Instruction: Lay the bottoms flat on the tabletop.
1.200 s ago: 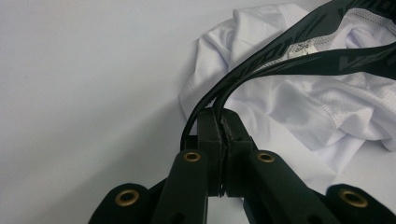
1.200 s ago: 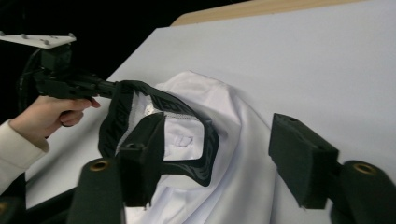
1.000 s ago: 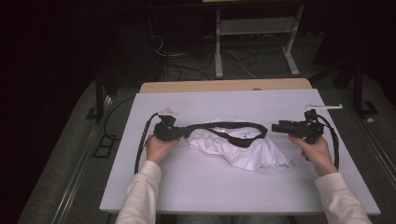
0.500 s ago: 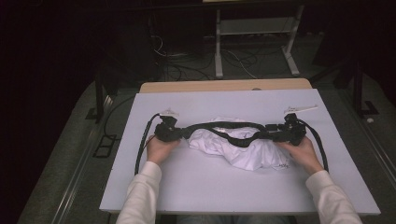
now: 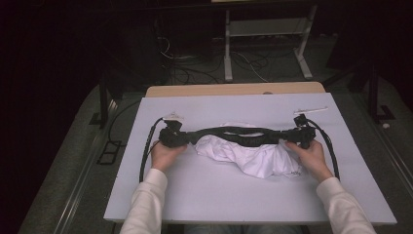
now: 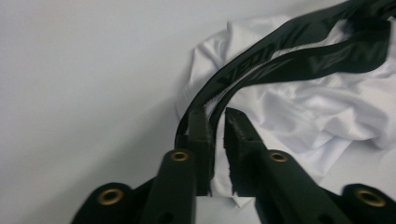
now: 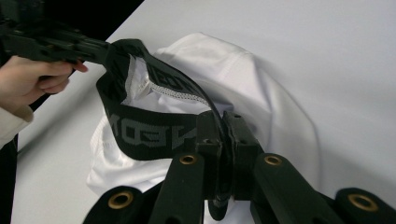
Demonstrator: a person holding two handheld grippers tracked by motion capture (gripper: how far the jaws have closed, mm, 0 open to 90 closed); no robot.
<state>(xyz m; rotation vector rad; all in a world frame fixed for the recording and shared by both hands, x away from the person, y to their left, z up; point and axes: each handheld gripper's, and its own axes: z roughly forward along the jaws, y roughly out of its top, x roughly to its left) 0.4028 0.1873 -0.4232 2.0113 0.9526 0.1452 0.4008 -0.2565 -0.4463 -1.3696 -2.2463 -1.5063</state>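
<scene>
Since a second ago, right gripper (image 5: 287, 137) has come in and been closing, now clamping the black lettered elastic waistband (image 5: 238, 134) of the white crumpled cloth underwear (image 5: 253, 155). Left gripper (image 5: 187, 138), its jaws just easing apart slightly, is pinching the other end with a small gap showing. Both ends are being held taut; next comes lifting evenly to spread it flat.

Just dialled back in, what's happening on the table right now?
A person is working on a white garment with a black waistband on the white table. The left gripper has that band between its fingers at one end, jaws just easing slightly apart. The right gripper has just closed on the other end. The band is drawn out between the two, with the white cloth bunched beneath it.
</scene>
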